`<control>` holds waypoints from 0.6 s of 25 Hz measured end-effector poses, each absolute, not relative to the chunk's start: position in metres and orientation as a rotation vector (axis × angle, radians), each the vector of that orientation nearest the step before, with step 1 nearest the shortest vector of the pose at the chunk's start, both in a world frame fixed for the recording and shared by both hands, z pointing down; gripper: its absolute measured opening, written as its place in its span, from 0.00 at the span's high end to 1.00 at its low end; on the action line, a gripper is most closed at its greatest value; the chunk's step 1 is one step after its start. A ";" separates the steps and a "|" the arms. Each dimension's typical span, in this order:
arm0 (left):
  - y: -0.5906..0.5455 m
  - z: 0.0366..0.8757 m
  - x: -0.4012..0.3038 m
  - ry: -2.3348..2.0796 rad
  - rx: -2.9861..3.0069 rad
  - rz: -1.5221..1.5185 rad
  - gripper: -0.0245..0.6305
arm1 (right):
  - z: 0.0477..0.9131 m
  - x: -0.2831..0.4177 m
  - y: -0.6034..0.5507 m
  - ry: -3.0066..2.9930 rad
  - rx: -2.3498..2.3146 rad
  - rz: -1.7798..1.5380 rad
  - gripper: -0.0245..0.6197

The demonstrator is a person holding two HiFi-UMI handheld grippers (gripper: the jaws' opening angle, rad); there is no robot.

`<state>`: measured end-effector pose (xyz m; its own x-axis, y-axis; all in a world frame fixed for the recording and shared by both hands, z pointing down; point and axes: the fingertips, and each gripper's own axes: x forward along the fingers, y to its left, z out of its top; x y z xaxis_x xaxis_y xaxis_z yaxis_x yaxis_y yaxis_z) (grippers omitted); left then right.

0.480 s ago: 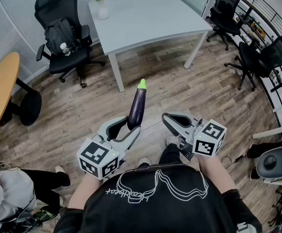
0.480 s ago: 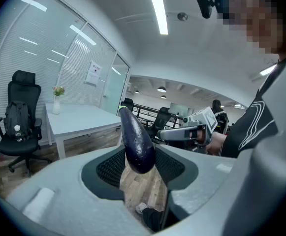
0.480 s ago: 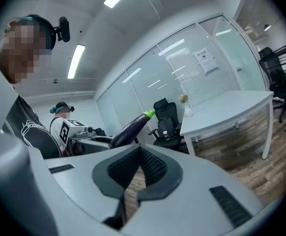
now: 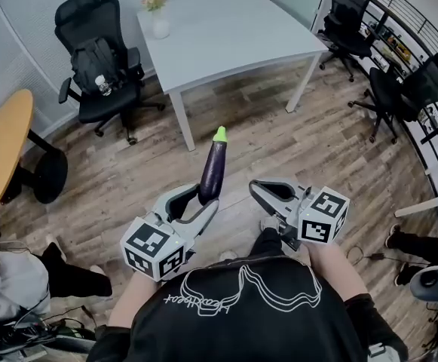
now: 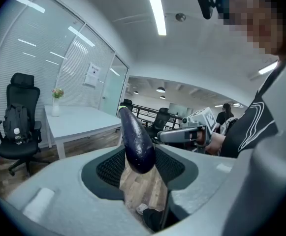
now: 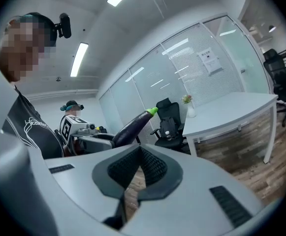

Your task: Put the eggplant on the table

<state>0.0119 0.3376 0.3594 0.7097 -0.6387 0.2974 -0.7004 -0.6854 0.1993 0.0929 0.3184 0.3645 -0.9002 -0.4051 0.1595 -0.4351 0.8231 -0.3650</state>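
Observation:
A dark purple eggplant (image 4: 212, 170) with a green stem stands up tilted out of my left gripper (image 4: 203, 199), which is shut on its lower end. In the left gripper view the eggplant (image 5: 135, 139) fills the gap between the black pads. My right gripper (image 4: 261, 190) hovers beside it to the right, shut with nothing in it; in its own view the right gripper's (image 6: 140, 149) pads meet at the tips, and the eggplant (image 6: 133, 127) shows beyond them. The white table (image 4: 226, 29) stands ahead, well beyond both grippers, over the wood floor.
A vase of flowers (image 4: 158, 13) stands on the table's far left corner. A black office chair with a backpack (image 4: 94, 59) is left of the table, more black chairs (image 4: 399, 89) are at the right. A round wooden table (image 4: 4, 145) and a seated person (image 4: 15, 285) are at the left.
Both grippers and the eggplant keep their places. The room has shifted slightly in view, with the table a little closer, and the seated person at lower left has moved their legs.

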 end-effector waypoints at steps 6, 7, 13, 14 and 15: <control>0.339 0.351 0.008 -1.052 2.633 0.270 0.67 | 0.361 0.099 0.316 -2.903 0.741 0.619 0.95; 0.338 0.351 0.007 -1.053 2.634 0.265 0.67 | 0.361 0.099 0.316 -2.903 0.748 0.618 0.95; 0.326 0.352 0.004 -1.067 2.633 0.258 0.67 | 0.369 0.096 0.306 -2.889 0.710 0.629 0.95; 0.321 0.352 0.004 -1.071 2.629 0.269 0.67 | 0.369 0.095 0.302 -2.892 0.693 0.633 0.95; 0.316 0.352 0.003 -1.075 2.624 0.280 0.67 | 0.370 0.093 0.297 -2.897 0.676 0.640 0.95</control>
<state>0.0034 0.3158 0.3519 0.7025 -0.6518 0.2856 -0.7084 -0.6791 0.1925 0.0935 0.2973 0.3697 -0.8966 -0.4015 0.1871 -0.4429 0.8132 -0.3775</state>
